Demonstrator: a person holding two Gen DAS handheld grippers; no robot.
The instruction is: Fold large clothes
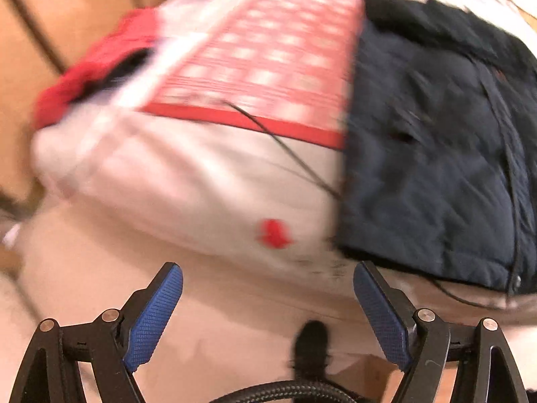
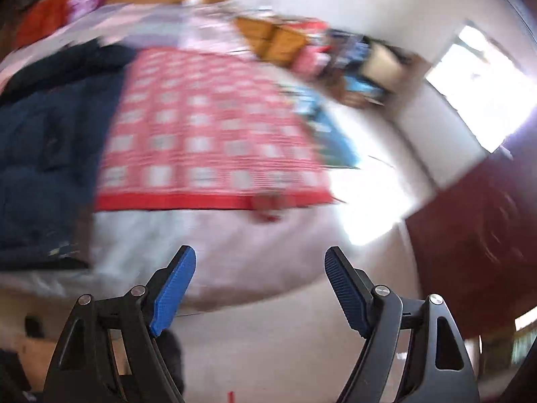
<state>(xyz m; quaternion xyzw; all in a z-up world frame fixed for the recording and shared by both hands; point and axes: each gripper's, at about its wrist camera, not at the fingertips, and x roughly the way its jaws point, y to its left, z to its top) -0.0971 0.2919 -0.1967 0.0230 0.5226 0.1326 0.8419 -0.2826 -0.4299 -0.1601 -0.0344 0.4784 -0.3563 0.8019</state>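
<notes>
On the bed ahead of us, a dark navy quilted jacket (image 1: 436, 141) lies spread flat on a red-and-white checked blanket (image 1: 268, 60), which itself covers part of a pale white quilt (image 1: 188, 181). We judge it has been laid out open like this so that its edges can be reached for folding. In the left wrist view the jacket takes up the right side; in the right wrist view it sits at the left edge (image 2: 50, 154), so it lies roughly between our two hands.

Both frames are blurred, so fine detail is lost. Our left gripper (image 1: 268, 315) stands with its blue pads wide apart and nothing between them, above the near edge of the quilt. Our right gripper (image 2: 260, 288) is likewise spread wide and holds nothing, clear of the cloth.

The jacket's long axis seems to run away from us up the bed, its hem nearest and a darker collar or hood at the far end, though the blur leaves this uncertain. A crumpled red garment (image 1: 97, 63) lies at the far left.
</notes>
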